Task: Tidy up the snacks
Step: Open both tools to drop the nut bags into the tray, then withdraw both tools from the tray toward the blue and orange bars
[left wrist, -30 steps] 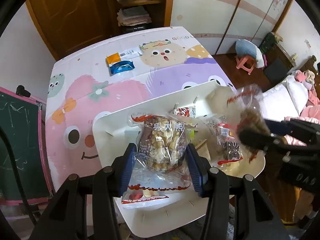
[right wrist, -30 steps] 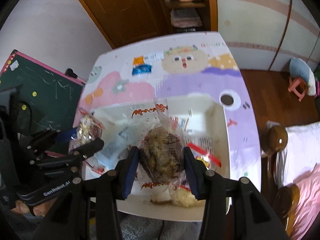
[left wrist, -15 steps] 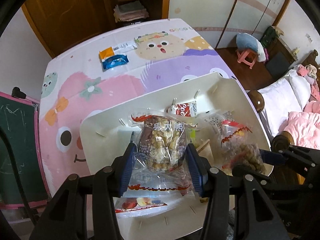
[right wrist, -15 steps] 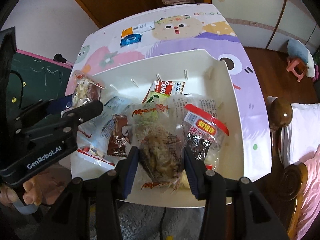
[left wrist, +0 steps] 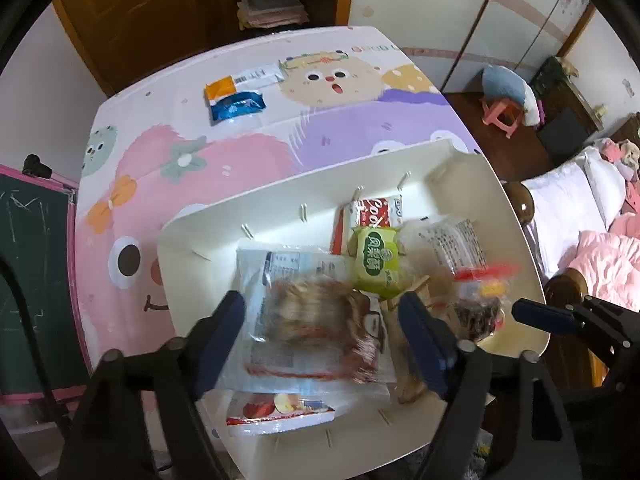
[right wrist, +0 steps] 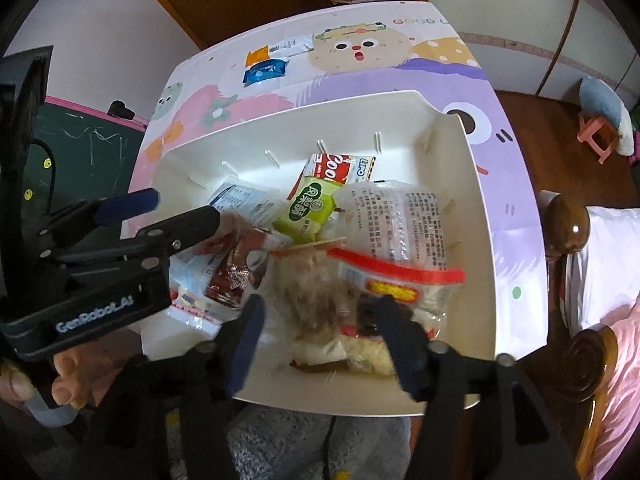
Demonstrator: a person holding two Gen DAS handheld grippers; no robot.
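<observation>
Both grippers hang over the bin [right wrist: 472, 184], jaws opening: left gripper [left wrist: 322, 326] dropping its puffed-snack bag [left wrist: 316, 316], right gripper [right wrist: 320, 324] its dark-snack bag [right wrist: 320, 300], both straight below.

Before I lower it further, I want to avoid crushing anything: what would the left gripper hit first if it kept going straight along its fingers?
The left gripper, its jaws opening, points down at the blurred clear puffed-snack bag between its fingers. It would probably meet that bag first, atop other packets in the white bin.
</observation>
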